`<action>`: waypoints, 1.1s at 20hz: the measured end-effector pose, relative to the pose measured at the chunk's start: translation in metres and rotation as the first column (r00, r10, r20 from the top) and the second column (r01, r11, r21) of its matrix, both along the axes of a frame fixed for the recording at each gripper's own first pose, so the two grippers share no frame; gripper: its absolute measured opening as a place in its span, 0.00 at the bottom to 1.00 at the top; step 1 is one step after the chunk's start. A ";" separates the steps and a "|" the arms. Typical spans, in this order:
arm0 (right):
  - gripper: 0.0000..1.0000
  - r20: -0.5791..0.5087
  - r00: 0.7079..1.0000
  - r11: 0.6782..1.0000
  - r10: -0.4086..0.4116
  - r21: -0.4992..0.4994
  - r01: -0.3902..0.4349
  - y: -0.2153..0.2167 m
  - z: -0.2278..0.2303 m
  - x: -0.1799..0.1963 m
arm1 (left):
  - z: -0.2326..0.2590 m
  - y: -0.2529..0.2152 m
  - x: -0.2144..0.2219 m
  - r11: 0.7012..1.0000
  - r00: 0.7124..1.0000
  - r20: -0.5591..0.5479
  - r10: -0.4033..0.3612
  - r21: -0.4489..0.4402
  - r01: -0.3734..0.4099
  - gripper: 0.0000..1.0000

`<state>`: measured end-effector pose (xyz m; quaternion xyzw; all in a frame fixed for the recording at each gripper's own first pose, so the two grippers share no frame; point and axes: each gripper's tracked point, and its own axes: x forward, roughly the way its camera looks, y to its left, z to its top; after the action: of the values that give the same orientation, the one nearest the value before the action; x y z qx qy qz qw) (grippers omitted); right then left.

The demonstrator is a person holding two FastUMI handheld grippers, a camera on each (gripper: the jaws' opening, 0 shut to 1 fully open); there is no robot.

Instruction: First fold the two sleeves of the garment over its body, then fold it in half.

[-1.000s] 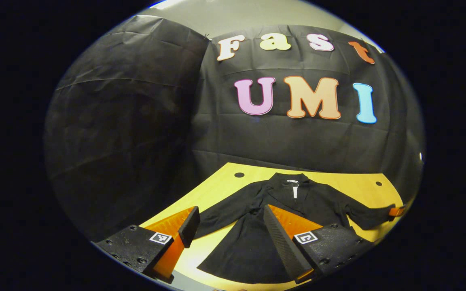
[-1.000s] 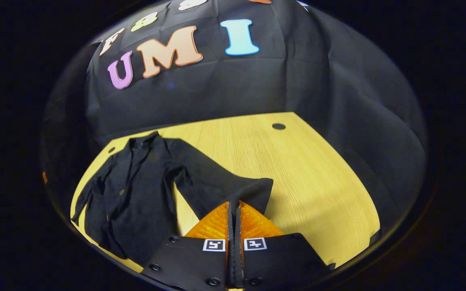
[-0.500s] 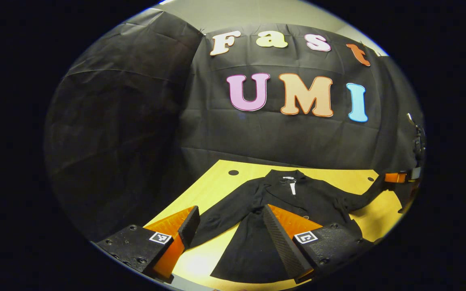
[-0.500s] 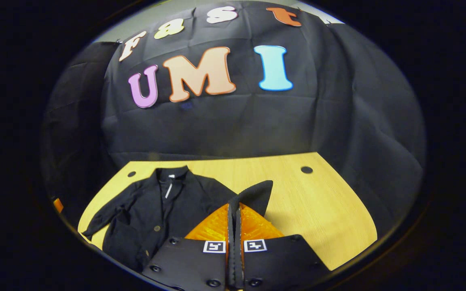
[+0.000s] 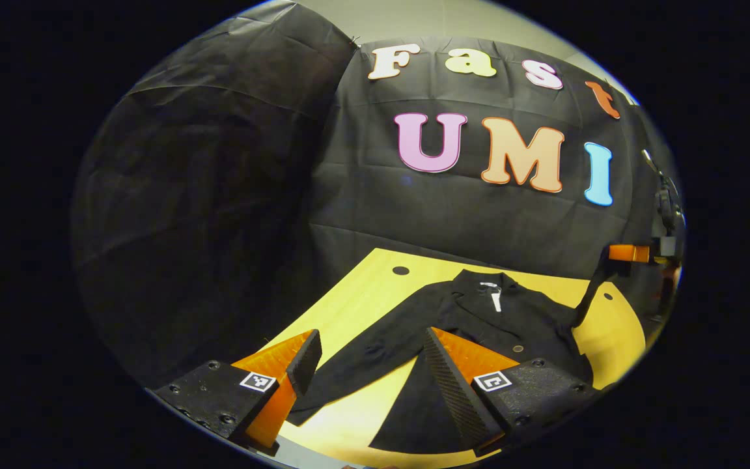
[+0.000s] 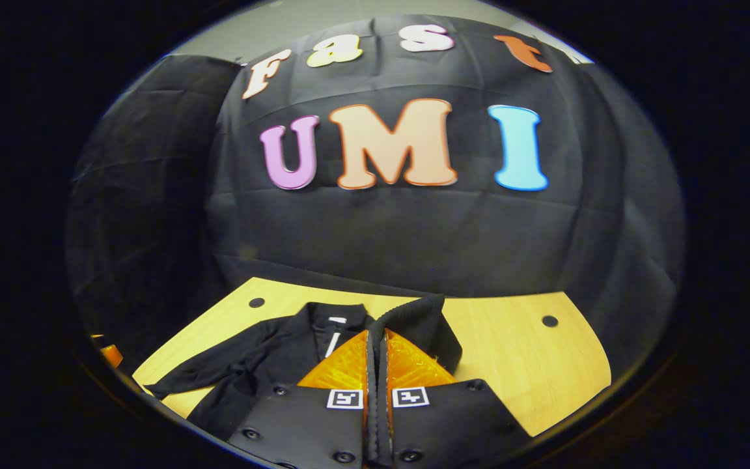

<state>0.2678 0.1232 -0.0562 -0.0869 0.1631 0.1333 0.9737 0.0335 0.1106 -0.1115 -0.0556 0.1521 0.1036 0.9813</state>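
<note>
The black garment (image 5: 479, 319) lies face up on the yellow table (image 5: 362, 293), collar toward the booth wall, body and near sleeve (image 5: 355, 361) spread flat. Its other sleeve (image 6: 414, 322) is raised off the table, the cuff pinched between the closed fingers of the right gripper (image 6: 375, 339); in the left gripper view that sleeve runs up taut from the shoulder to the far gripper. The left gripper (image 5: 368, 365) hovers above the near sleeve and hem with its jaws spread wide, holding nothing. The first sleeve fold looks to be under way. Next, I judge, the raised cuff should be carried across the chest, laid flat and released, before the left gripper takes the near sleeve.
</note>
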 end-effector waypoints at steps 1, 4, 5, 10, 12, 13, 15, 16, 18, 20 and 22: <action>0.02 0.013 0.999 0.999 0.036 -0.006 -0.036 0.020 0.000 0.004 | -0.002 0.005 0.000 1.000 1.000 -0.007 0.002 -0.001 -0.002 0.94; 0.02 -0.011 0.992 0.992 0.127 -0.006 -0.127 0.082 -0.015 0.010 | -0.013 0.016 -0.005 1.000 0.999 -0.046 0.002 -0.014 -0.002 0.94; 0.02 -0.029 0.988 0.988 0.154 -0.003 -0.154 0.100 -0.022 0.010 | -0.019 0.020 -0.007 1.000 0.998 -0.064 0.003 -0.019 -0.004 0.95; 0.02 -0.097 0.960 0.964 0.263 -0.016 -0.266 0.181 -0.069 0.012 | -0.032 0.036 -0.015 0.999 0.994 -0.105 0.029 -0.034 -0.033 0.96; 0.02 -0.138 0.946 0.954 0.293 -0.020 -0.299 0.207 -0.095 0.013 | -0.040 0.042 -0.018 0.999 0.992 -0.122 0.036 -0.030 -0.040 0.96; 0.02 -0.157 0.940 0.950 0.303 -0.025 -0.311 0.216 -0.109 0.015 | -0.044 0.044 -0.020 0.999 0.991 -0.132 0.037 -0.025 -0.041 0.96; 0.02 -0.198 0.930 0.945 0.310 -0.038 -0.323 0.230 -0.136 0.023 | -0.052 0.048 -0.022 0.999 0.988 -0.151 0.040 -0.023 -0.044 0.96; 0.04 -0.217 0.926 0.945 0.308 -0.043 -0.325 0.235 -0.148 0.024 | -0.056 0.049 -0.024 0.999 0.986 -0.159 0.040 -0.023 -0.044 0.96; 0.02 -0.252 0.921 0.947 0.299 -0.045 -0.319 0.238 -0.167 0.025 | -0.064 0.050 -0.026 0.999 0.983 -0.181 0.042 -0.023 -0.047 0.96; 0.02 -0.274 0.917 0.948 0.292 -0.048 -0.316 0.243 -0.182 0.030 | -0.075 0.050 -0.030 0.998 0.978 -0.205 0.040 -0.034 -0.048 0.96; 0.02 -0.301 0.911 0.947 0.282 -0.067 -0.315 0.245 -0.196 0.033 | -0.080 0.048 -0.032 0.998 0.974 -0.222 0.041 -0.045 -0.052 0.96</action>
<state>0.3003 0.3682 -0.2525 -0.1459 0.2948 0.2824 0.9011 0.0012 0.1583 -0.1911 -0.0720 0.2613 0.1280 0.9540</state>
